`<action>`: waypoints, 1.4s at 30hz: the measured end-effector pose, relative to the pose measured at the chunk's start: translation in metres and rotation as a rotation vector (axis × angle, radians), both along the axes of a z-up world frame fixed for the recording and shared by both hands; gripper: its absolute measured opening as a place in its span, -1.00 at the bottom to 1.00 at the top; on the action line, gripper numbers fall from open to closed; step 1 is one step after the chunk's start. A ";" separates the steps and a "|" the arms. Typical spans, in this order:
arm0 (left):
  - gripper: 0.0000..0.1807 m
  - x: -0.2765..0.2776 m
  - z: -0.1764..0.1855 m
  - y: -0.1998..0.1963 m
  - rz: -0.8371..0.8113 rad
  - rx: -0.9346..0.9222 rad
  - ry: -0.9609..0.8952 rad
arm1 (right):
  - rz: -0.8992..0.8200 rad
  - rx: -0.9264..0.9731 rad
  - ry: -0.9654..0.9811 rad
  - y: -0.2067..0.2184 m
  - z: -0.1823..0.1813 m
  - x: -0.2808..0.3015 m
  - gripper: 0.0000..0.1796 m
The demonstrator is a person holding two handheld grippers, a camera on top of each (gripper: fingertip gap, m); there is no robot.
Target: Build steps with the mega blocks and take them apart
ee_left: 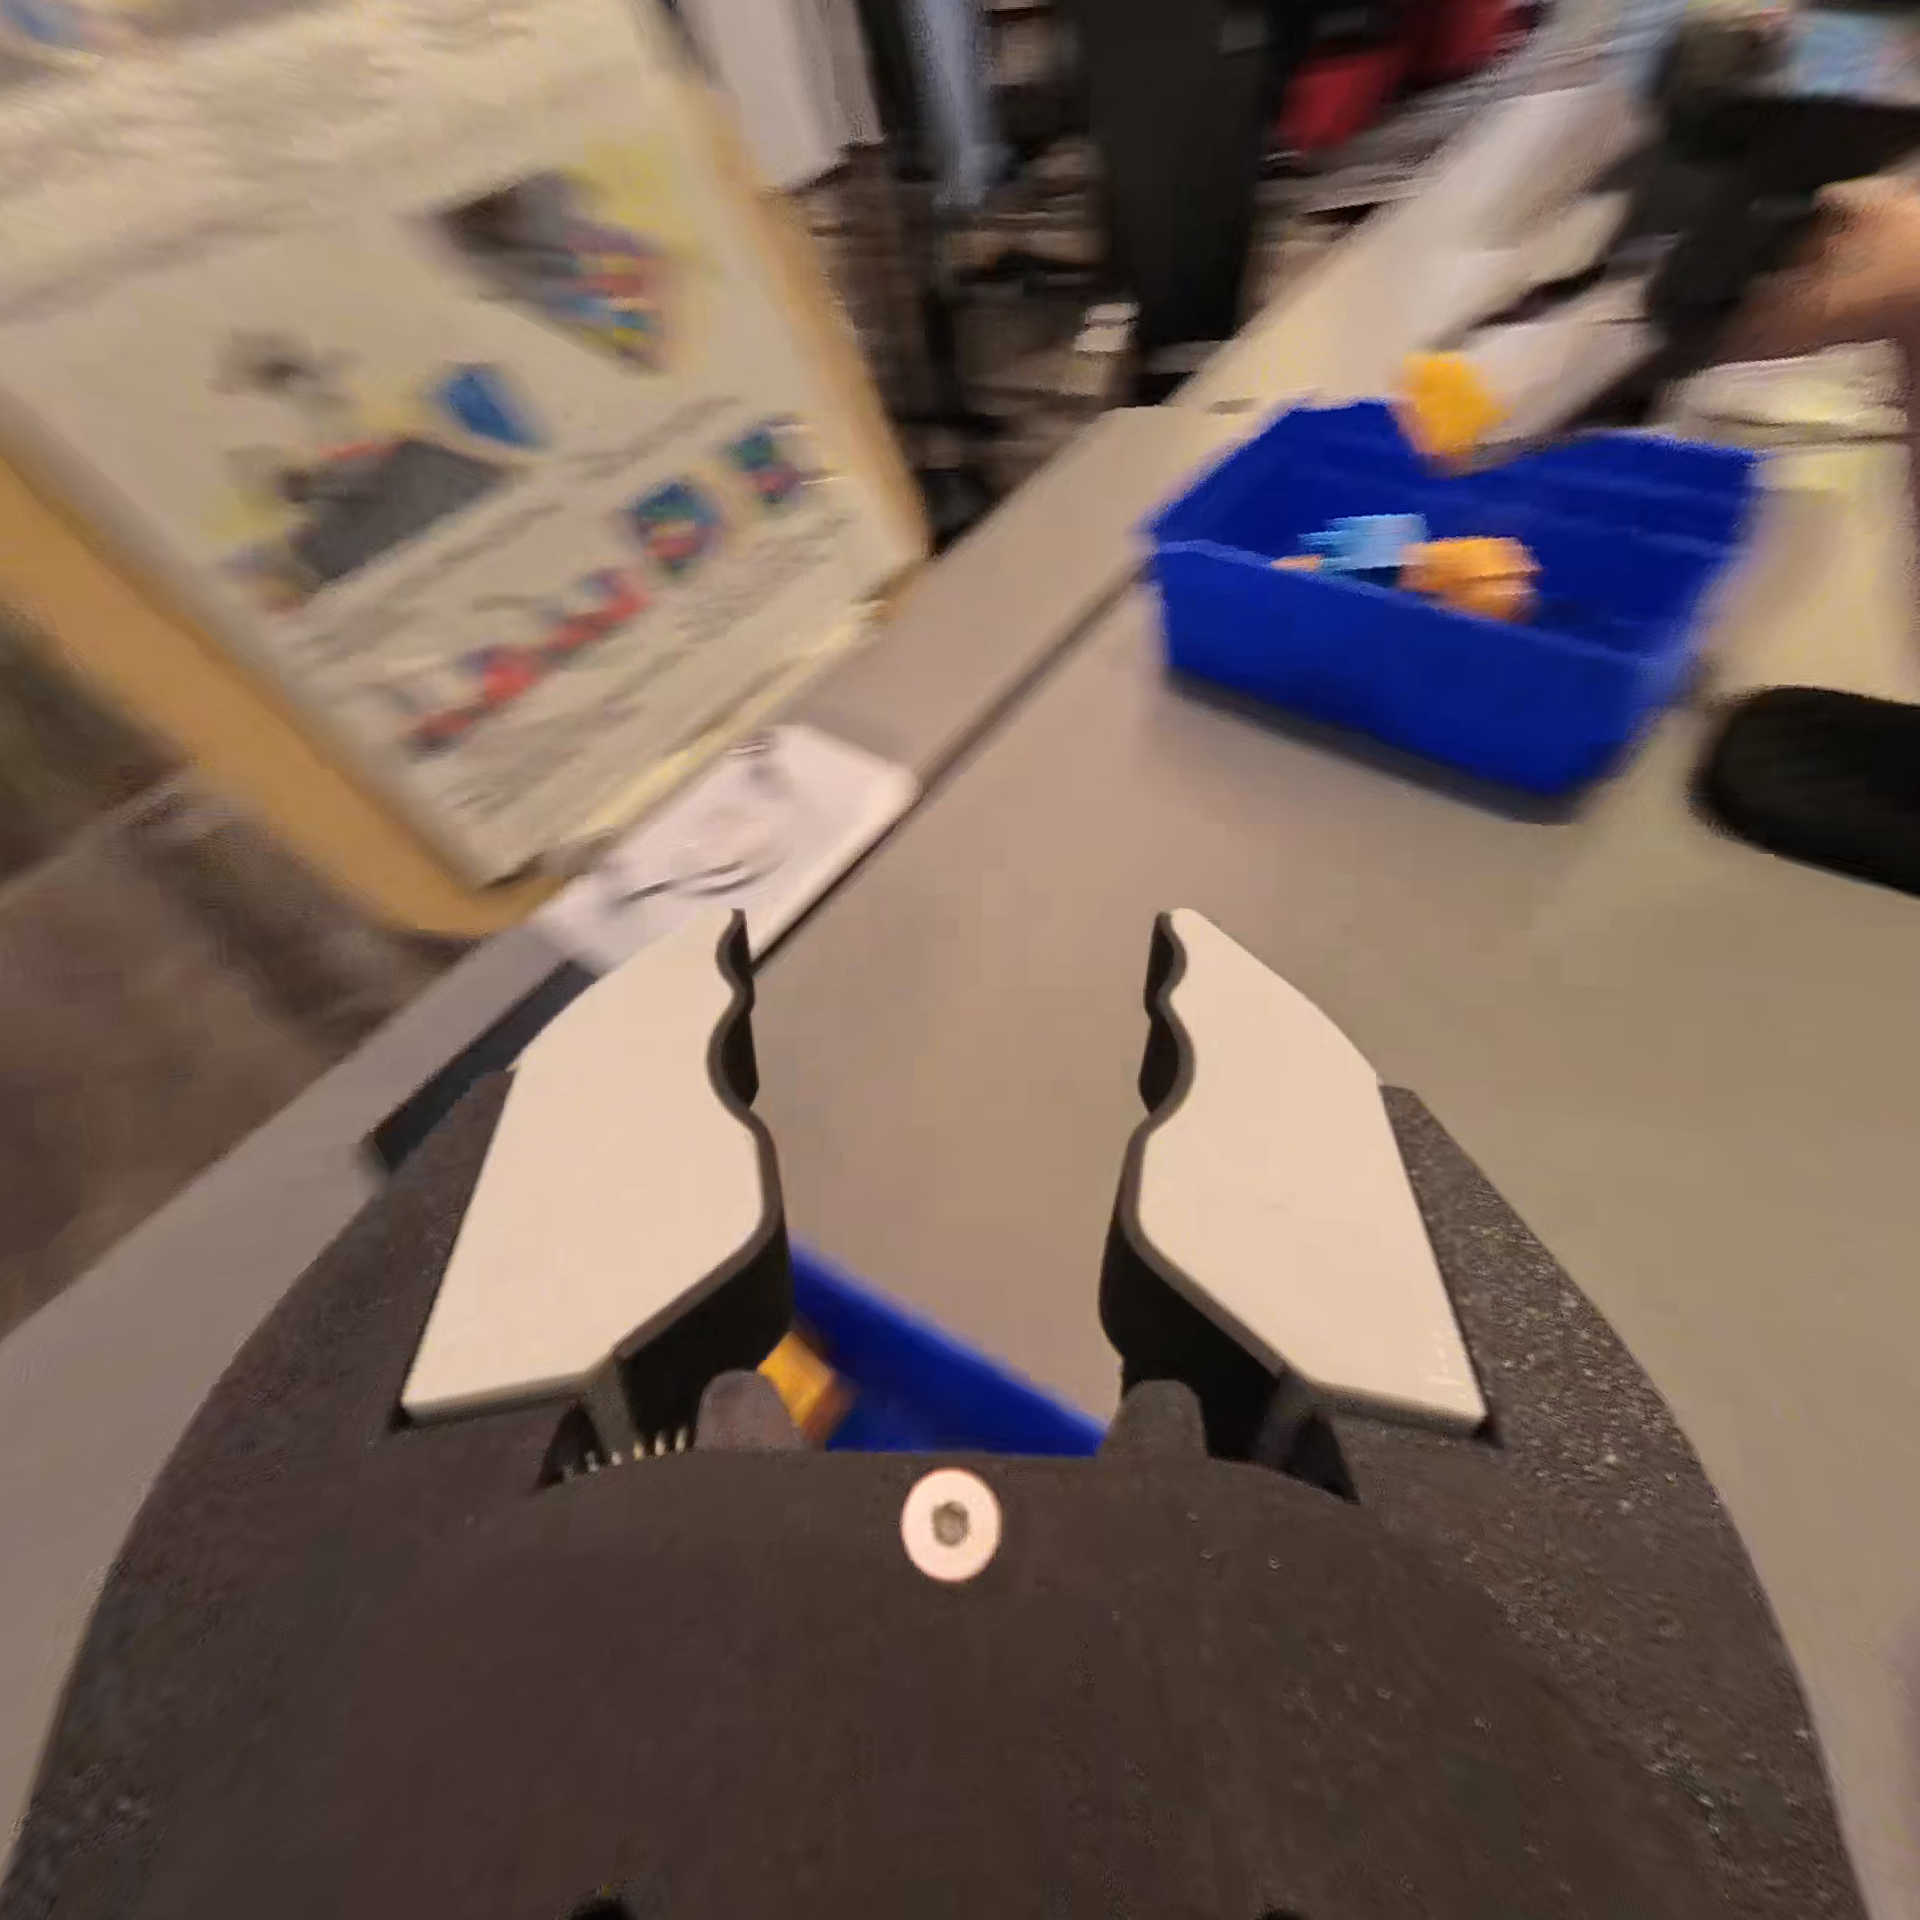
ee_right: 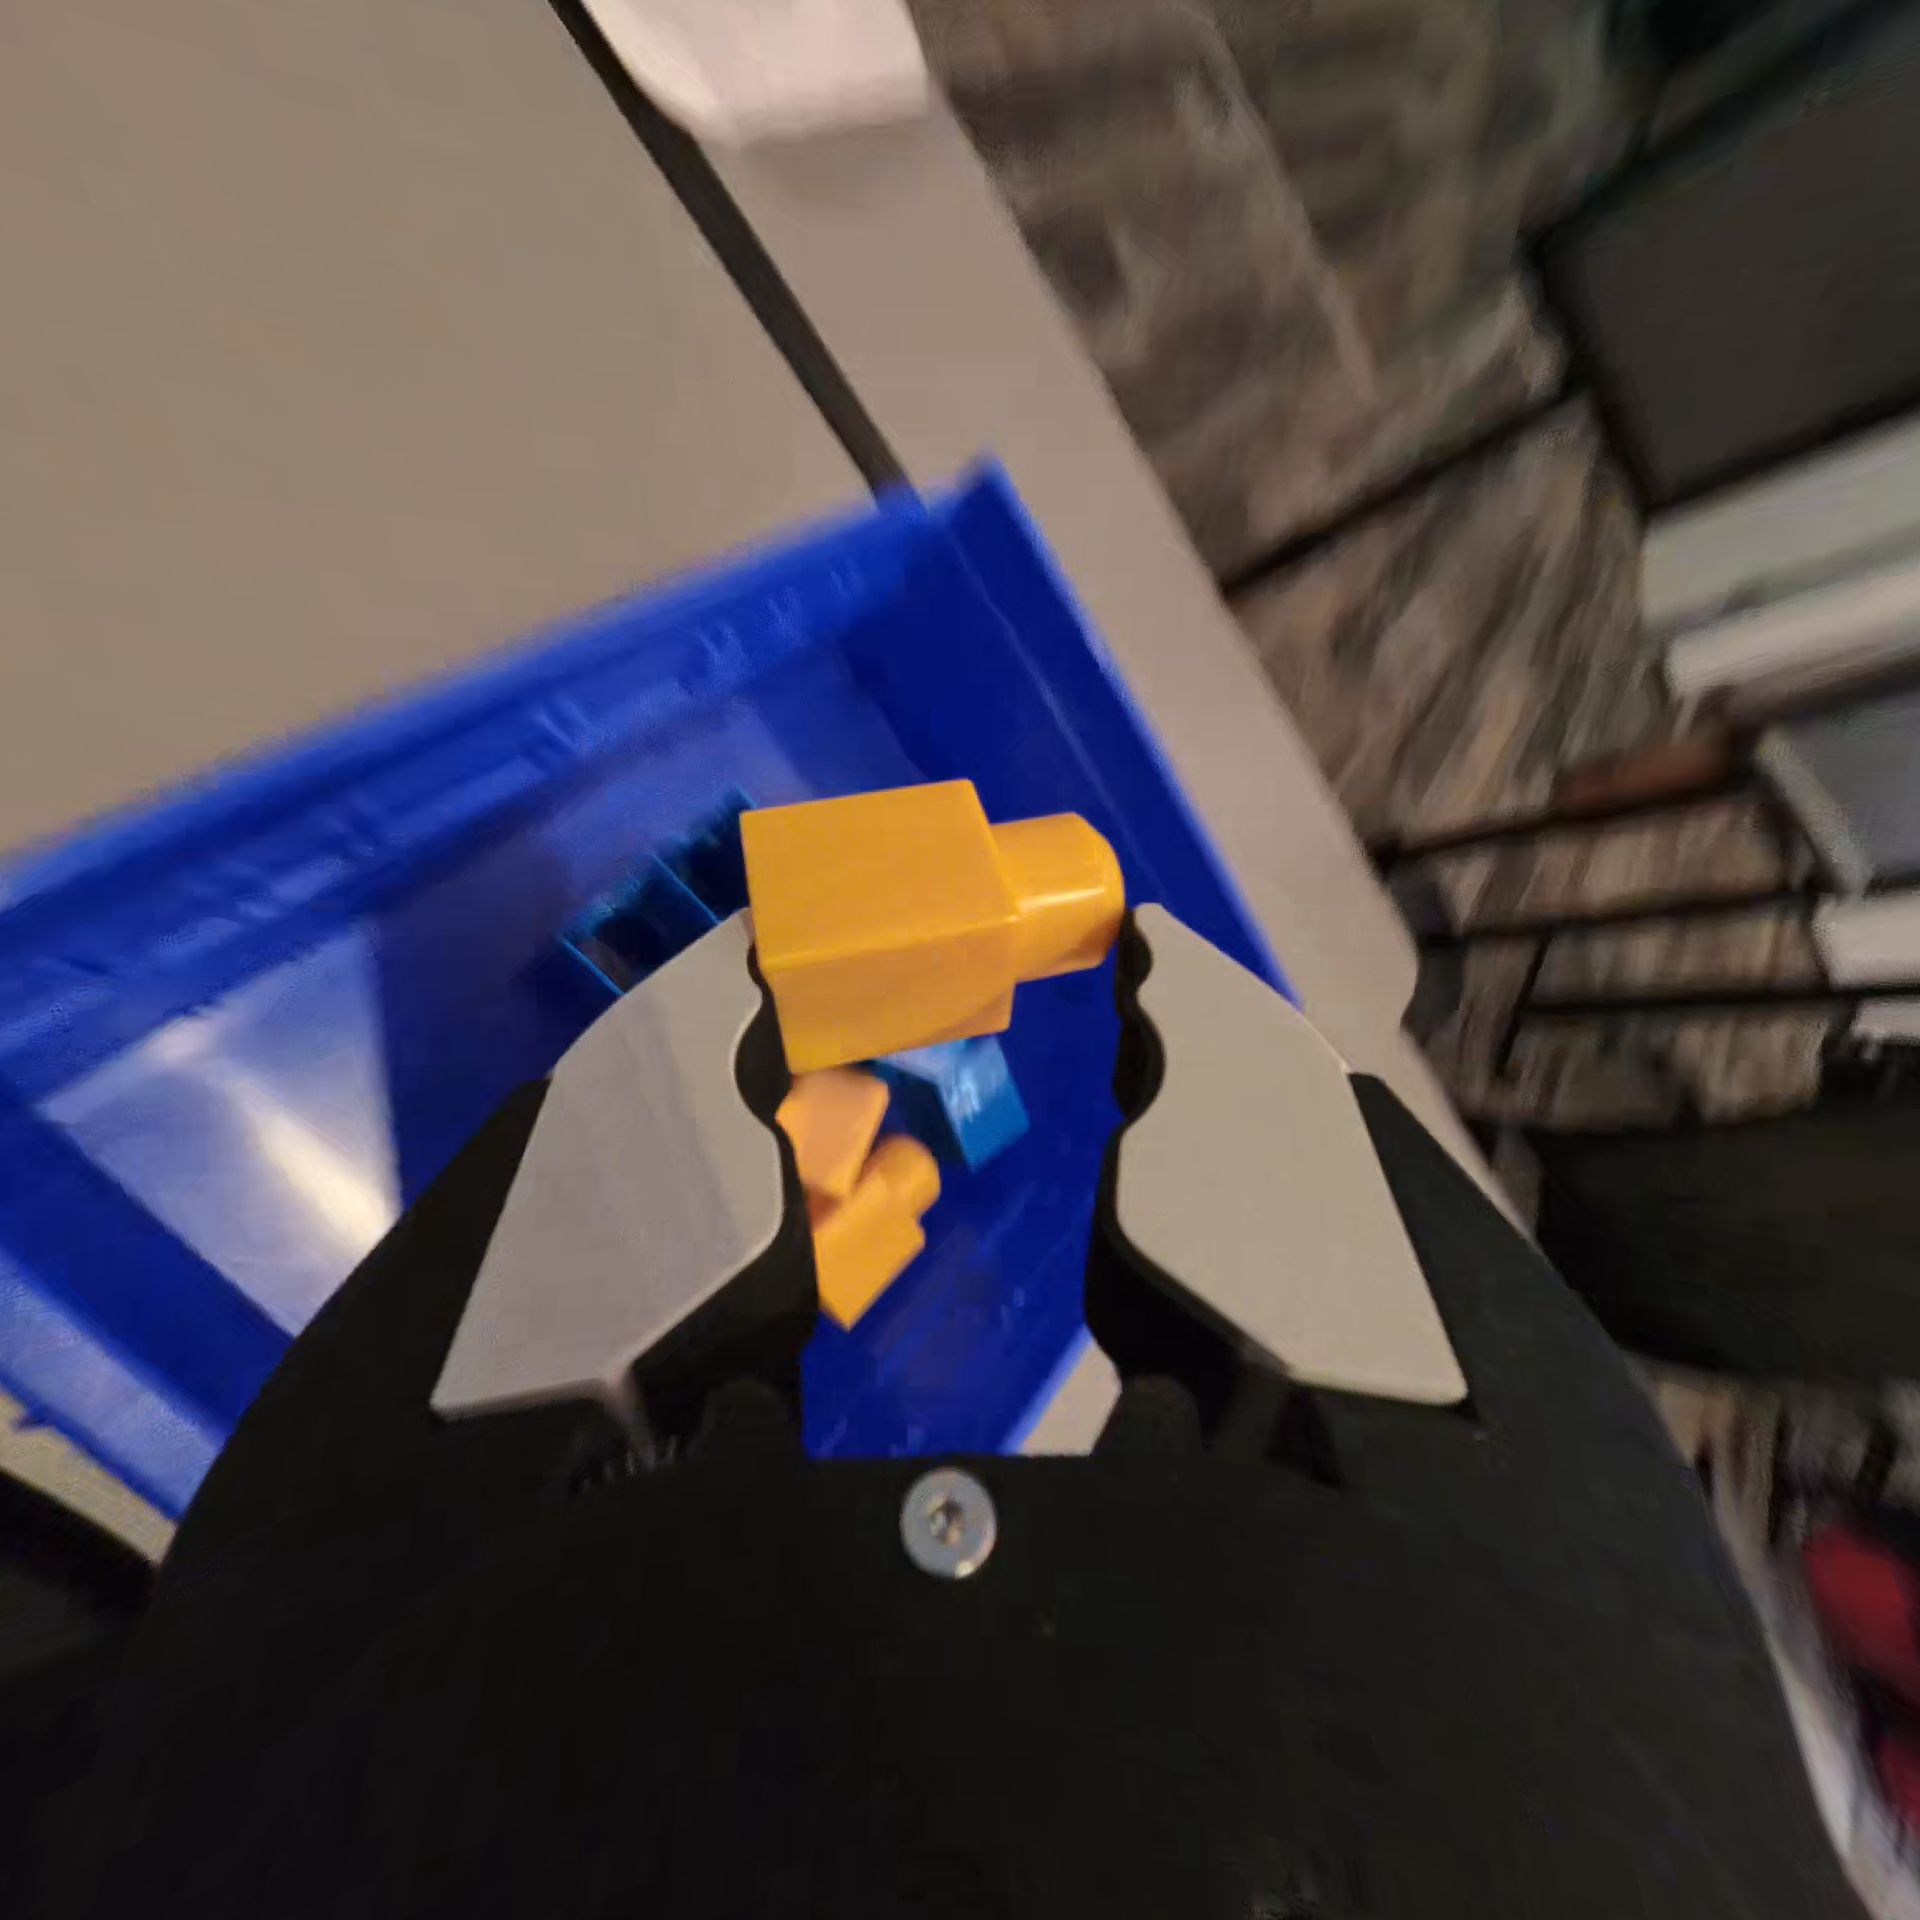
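The orange block (ee_right: 883, 925) sits at the centre of the right wrist view, pinched at the fingertips of the right gripper (ee_right: 940, 951), its stud pointing toward the right finger. It hangs above the blue bin (ee_right: 364, 790), where more orange blocks (ee_right: 857, 1195) and a blue block (ee_right: 961, 1107) lie loose near the lower middle of the frame. The hold looks shallow, on the block's lower edge only, so the carry should be slow and level, keeping the squeeze steady until the block is seated.

In the left wrist view, the left gripper (ee_left: 951, 935) is wide apart and holds nothing, low over the grey tabletop (ee_left: 1195, 987). It could brace the base. A printed board (ee_left: 447, 468) leans at upper left, blurred.
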State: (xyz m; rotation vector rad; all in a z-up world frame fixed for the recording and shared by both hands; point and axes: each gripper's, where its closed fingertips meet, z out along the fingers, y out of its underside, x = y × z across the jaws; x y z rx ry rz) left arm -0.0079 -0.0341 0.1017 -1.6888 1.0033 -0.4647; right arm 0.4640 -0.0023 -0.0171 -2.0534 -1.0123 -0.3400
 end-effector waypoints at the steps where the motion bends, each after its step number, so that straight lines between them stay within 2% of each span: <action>1: -0.22 -0.025 0.002 0.009 0.101 0.032 0.010 | -0.087 -0.047 0.006 0.005 -0.014 0.021 -0.31; 3: -0.28 -0.066 -0.008 0.015 0.214 0.015 0.062 | -0.236 -0.171 0.032 0.007 -0.043 0.051 -0.31; 6: -0.30 -0.115 -0.049 0.009 0.327 -0.166 0.235 | -0.342 -0.279 0.015 0.002 -0.071 0.076 -0.30; 9: -0.25 -0.156 -0.098 -0.015 0.420 -0.446 0.425 | -0.354 -0.228 0.007 0.005 -0.065 0.079 -0.20; 13: -0.18 -0.191 -0.135 -0.037 0.610 -0.721 0.538 | -0.313 -0.152 0.030 0.008 -0.043 0.065 -0.19; 18: -0.15 -0.196 -0.154 -0.027 0.699 -0.870 0.477 | -0.270 -0.159 -0.037 0.007 -0.044 0.055 -0.19; 22: -0.12 -0.205 -0.173 -0.029 0.746 -0.972 0.525 | -0.256 -0.187 -0.063 0.006 -0.051 0.051 -0.19; 28: -0.15 -0.213 -0.195 -0.031 0.764 -1.065 0.603 | -0.229 -0.203 -0.080 0.007 -0.054 0.044 -0.19; 31: -0.32 -0.214 -0.204 -0.031 0.754 -1.096 0.645 | -0.215 -0.213 -0.086 0.007 -0.057 0.039 -0.19; 32: -0.45 -0.210 -0.206 -0.031 0.735 -1.110 0.636 | -0.211 -0.217 -0.092 0.007 -0.058 0.038 -0.18; 33: -0.47 -0.208 -0.207 -0.029 0.727 -1.113 0.627 | -0.206 -0.223 -0.098 0.007 -0.059 0.036 -0.18; 38: -0.48 -0.205 -0.198 -0.015 0.726 -1.019 0.655 | -0.196 -0.224 -0.123 0.009 -0.059 0.032 -0.19; 42: -0.49 -0.192 -0.165 -0.004 0.713 -0.854 0.582 | -0.226 -0.159 -0.122 0.011 -0.040 0.031 -0.19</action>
